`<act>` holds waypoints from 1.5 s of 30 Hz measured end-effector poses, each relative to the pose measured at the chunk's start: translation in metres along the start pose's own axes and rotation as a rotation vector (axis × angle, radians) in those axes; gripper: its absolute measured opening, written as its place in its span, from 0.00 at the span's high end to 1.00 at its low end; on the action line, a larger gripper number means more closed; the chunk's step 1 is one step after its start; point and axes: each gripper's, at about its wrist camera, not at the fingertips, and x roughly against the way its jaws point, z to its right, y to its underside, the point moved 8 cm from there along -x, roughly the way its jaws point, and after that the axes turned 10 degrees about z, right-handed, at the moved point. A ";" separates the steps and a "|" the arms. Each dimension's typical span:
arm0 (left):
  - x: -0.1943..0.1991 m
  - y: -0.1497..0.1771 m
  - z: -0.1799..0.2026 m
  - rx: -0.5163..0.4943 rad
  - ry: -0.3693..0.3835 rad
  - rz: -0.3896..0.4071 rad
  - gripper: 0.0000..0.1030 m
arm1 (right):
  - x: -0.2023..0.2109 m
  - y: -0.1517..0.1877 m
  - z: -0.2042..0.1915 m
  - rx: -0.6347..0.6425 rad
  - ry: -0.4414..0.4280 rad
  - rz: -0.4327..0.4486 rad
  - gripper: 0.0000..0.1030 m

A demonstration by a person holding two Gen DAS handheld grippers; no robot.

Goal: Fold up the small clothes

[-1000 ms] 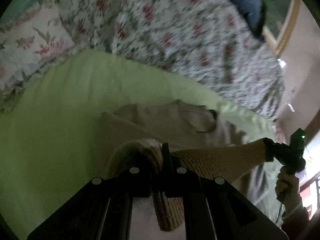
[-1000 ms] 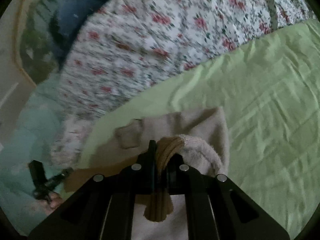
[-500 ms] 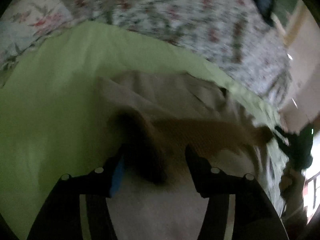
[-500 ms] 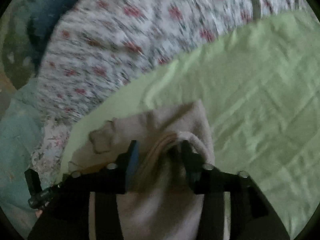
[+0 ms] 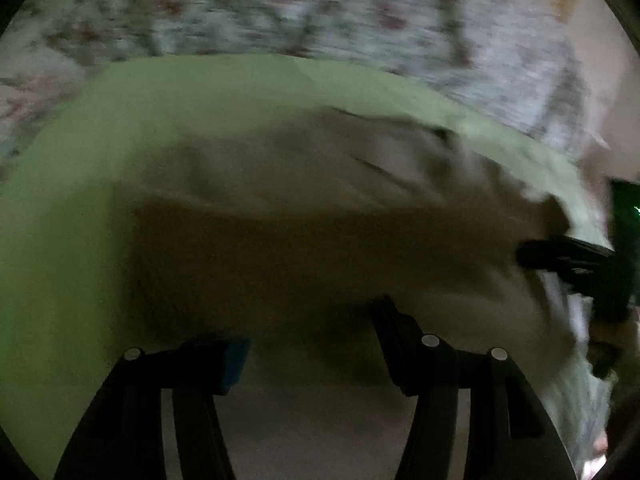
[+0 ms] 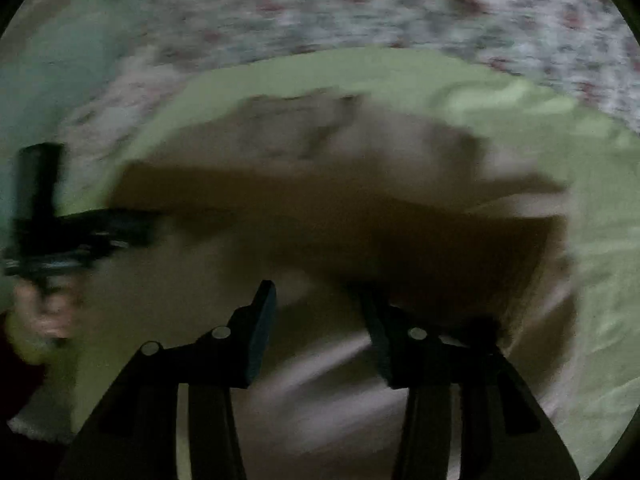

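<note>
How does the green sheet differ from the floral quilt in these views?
The sheet is plain light green; the quilt is pale with small red flowers. The sheet lies nearer the cameras and bears the beige garment; the quilt lies beyond it, with no garment on the part shown. Both are spread bedding, blurred in both views.

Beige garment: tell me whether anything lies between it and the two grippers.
Nothing visible does. The left gripper and right gripper stand open right over the beige garment, which lies on the green sheet.
</note>
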 end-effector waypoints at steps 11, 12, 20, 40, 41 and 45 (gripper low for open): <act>0.063 -0.018 -0.067 0.287 -0.054 0.150 0.23 | 0.060 -0.013 0.069 -0.297 0.172 0.197 0.55; 0.072 -0.009 -0.064 0.296 -0.043 0.149 0.23 | 0.063 -0.007 0.062 -0.295 0.160 0.190 0.55; 0.119 0.075 -0.014 0.335 0.070 0.079 0.23 | 0.083 0.041 -0.002 -0.301 0.043 0.154 0.52; 0.126 0.152 0.002 0.543 0.114 0.053 0.23 | 0.120 0.112 -0.038 -0.417 -0.037 0.140 0.47; 0.124 0.150 0.001 0.552 0.112 0.056 0.22 | 0.120 0.112 -0.038 -0.419 -0.039 0.141 0.47; 0.114 0.137 -0.007 0.552 0.068 0.075 0.22 | 0.119 0.112 -0.039 -0.419 -0.037 0.141 0.46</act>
